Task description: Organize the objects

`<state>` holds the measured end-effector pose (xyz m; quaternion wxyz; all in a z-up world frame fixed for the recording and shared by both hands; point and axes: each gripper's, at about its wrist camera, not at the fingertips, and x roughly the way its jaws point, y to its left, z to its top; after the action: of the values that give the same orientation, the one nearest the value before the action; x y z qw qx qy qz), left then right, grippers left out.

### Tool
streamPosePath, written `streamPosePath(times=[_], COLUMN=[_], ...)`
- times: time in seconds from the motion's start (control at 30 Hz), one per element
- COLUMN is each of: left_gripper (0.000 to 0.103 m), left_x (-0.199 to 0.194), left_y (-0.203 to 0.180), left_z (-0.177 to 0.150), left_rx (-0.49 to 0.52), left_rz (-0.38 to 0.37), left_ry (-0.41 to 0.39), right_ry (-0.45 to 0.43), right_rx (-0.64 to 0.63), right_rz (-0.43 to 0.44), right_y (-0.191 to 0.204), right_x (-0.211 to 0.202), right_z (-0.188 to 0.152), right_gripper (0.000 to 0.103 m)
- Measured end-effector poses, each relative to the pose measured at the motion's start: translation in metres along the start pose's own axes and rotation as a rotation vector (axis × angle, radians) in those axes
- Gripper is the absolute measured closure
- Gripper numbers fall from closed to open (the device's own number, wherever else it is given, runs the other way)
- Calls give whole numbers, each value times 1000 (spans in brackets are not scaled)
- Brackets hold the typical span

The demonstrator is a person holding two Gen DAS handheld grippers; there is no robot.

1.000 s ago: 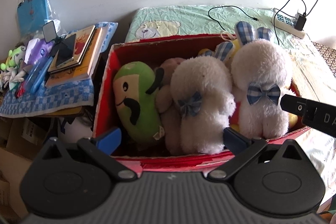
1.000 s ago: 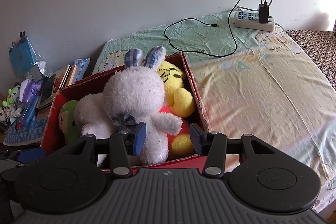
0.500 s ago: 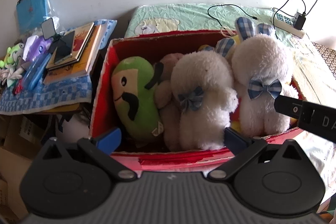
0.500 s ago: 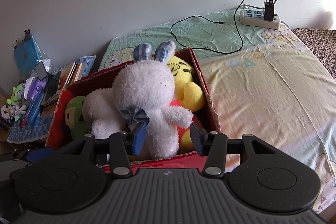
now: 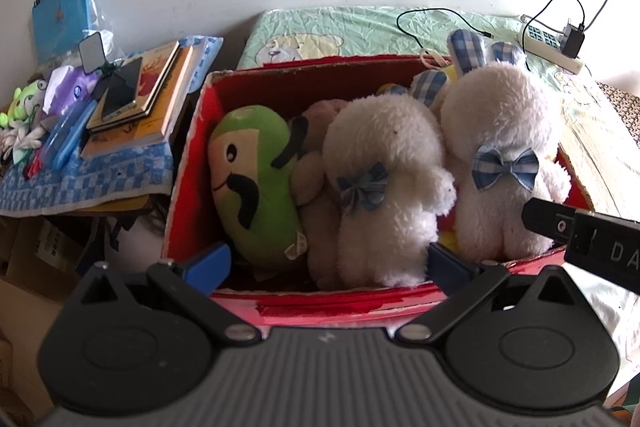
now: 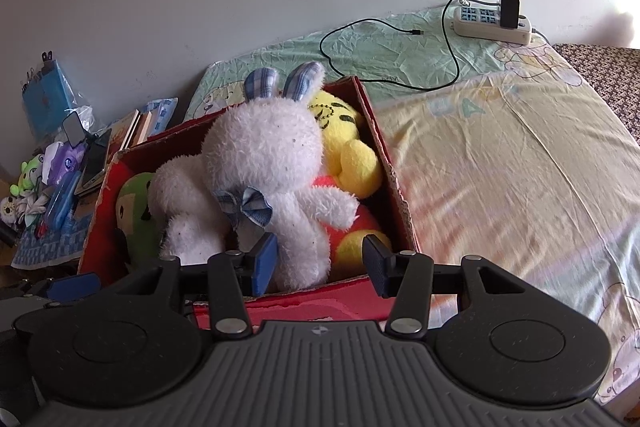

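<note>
**Red box of plush toys, both grippers standing off**

- Red cardboard box (image 5: pixel 188 163): sitting on the bed (image 6: pixel 500 155), at its end beside the cluttered side table (image 5: pixel 80 175); you are facing its near wall.
- Contents, left to right in the left wrist view: green moustached plush (image 5: pixel 252 183), a pinkish-tan plush (image 5: pixel 316 123) lying partly hidden behind it, white rabbit (image 5: pixel 384 183) wearing a blue checked bow, second white rabbit (image 5: pixel 500 163) with checked ears. Yellow bear plush (image 6: pixel 348 155) is lying against the right wall behind the second rabbit.
- Left gripper (image 5: pixel 326 263): you are holding it wide apart and empty, at the box's near edge.
- Right gripper (image 6: pixel 320 261): its fingers are standing parted, gripping nothing, just in front of the second rabbit's legs.
- Power strip (image 6: pixel 494 23): resting by the wall, well apart.
</note>
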<state>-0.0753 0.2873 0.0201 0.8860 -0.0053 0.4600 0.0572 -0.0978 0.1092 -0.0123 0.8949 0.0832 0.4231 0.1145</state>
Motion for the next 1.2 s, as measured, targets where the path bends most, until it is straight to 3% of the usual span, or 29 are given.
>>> streamPosePath(times=[0.5, 0.9, 1.2], left_gripper=[0, 0, 0], left_x=[-4, -39, -36], left_y=[-7, -1, -3], left_z=[1, 16, 8], left_rx=[44, 23, 31], left_rz=[36, 33, 29], left_ry=[-17, -74, -21], right_ry=[-29, -111, -75], right_rx=[-6, 7, -2], right_rz=[3, 16, 52], right_y=[-1, -7, -5], right_x=[-10, -28, -27], right_z=[1, 16, 8], right_gripper=[52, 48, 47])
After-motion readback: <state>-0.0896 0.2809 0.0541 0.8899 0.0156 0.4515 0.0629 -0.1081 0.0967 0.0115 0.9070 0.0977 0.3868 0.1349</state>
